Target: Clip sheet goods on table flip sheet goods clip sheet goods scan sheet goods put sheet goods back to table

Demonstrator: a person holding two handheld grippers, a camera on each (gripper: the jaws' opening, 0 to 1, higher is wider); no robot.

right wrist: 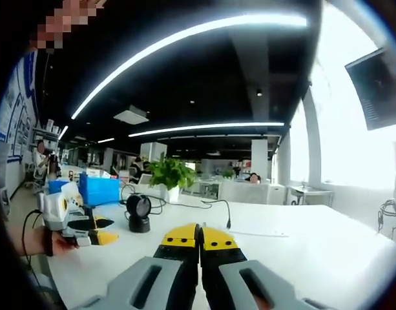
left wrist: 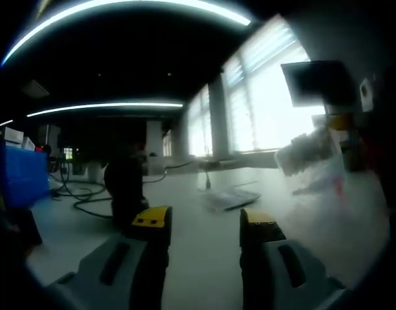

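We saw the left gripper with jaws wide apart, nothing between them, above the white table. A blurred clear sheet bag was at the right of the left gripper view, raised off the table; we couldn't tell what held it. Another flat sheet lay on the table ahead. A black scanner stood to the left with cables. In the right gripper view the right gripper had jaws pressed together; whether anything was pinched, we couldn't tell. The left gripper showed at left beside the scanner, blue bin and plant behind
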